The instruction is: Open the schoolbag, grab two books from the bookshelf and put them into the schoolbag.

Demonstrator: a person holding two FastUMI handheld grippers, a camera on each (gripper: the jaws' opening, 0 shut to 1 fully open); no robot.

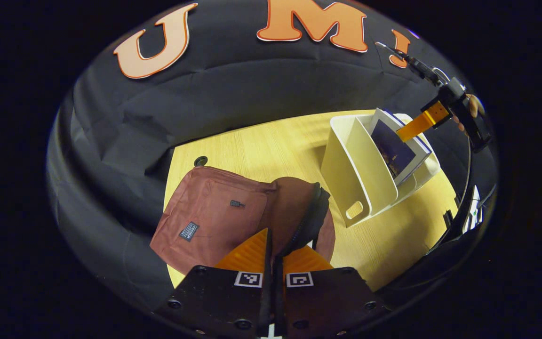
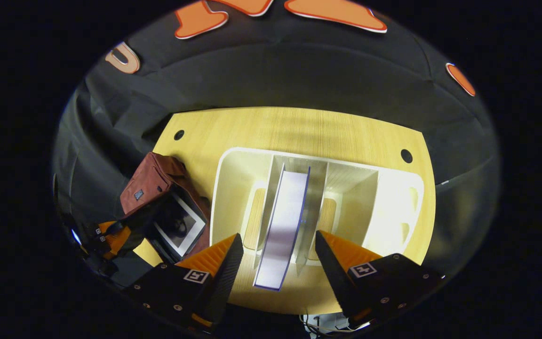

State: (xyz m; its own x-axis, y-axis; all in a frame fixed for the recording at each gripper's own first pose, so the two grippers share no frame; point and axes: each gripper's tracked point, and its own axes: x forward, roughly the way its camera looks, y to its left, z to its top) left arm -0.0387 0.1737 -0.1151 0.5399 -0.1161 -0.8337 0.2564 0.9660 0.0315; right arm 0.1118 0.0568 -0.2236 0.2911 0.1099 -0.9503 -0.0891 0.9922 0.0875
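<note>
**Bag Held Open While the Second Book Was Lined Up**

The left tool (image 1: 273, 249) had its fingers drawn tight together on the dark zippered edge of the schoolbag (image 1: 214, 212), which lay on the table (image 1: 271, 141) to the left of the white bookshelf (image 1: 360, 179). That pinch appeared to be there for a reason: lifting the flap keeps the mouth gaping so a book can drop in without a second hand fumbling the cloth. In the right gripper view the bag's opening faced the camera, and a first book (image 2: 179, 226) with a pale-bordered cover already sat inside it, so roughly half of the loading looked done.

The right tool (image 2: 278, 256) hung above the bookshelf with its fingers spread wide, gripping nothing. The remaining book (image 2: 282, 221) stood upright between two dividers in a middle compartment, its page edge turned up toward the tool and centred between the two orange fingers. The wide spread suited the job, since the fingers would need to pass down either side of the book before closing, and the dividers left little room. In the left gripper view the same tool (image 1: 419, 125) hovered just over the leaning book (image 1: 400, 148), held by a hand (image 1: 471, 110).
</note>
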